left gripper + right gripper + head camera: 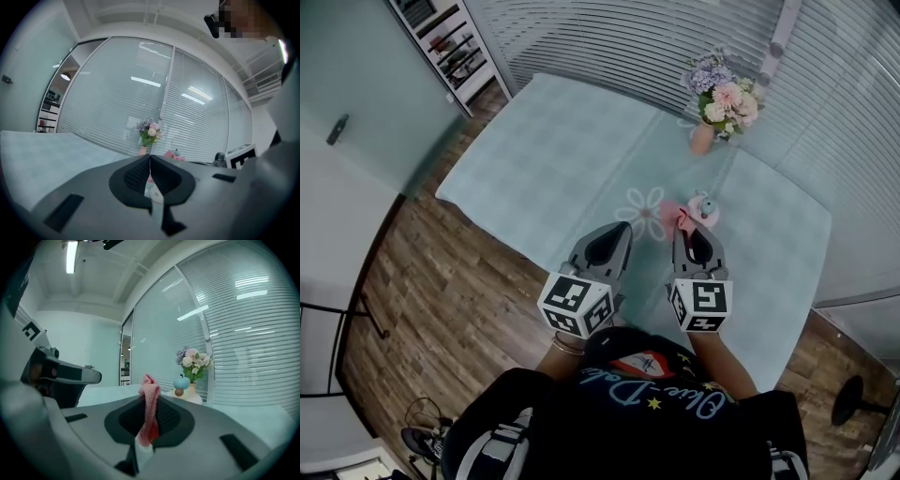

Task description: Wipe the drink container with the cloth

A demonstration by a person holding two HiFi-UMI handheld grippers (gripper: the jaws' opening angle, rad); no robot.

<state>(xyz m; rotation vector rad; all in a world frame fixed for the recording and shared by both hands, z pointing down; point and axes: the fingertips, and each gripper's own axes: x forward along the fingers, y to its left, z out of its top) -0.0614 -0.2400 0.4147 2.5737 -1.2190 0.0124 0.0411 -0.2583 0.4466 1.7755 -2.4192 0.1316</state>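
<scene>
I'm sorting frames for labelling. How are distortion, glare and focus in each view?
Head view: even light, mild bending at the edges, pink cloth and flowers sharp. Left gripper view: heavy fisheye with black corners, bright streaks on the glass wall, a mosaic patch top right. Right gripper view: same fisheye, the cloth crisp up close, a ceiling lamp glaring top left.

Worktop pale teal, checked, with a white daisy outline; floor brown wood plank. Cloth pink knit; drink container pale with blue top; flowers pink, lilac, cream; vase peach. Left tongs and right tongs grey; their cubes black-and-white squares.
</scene>
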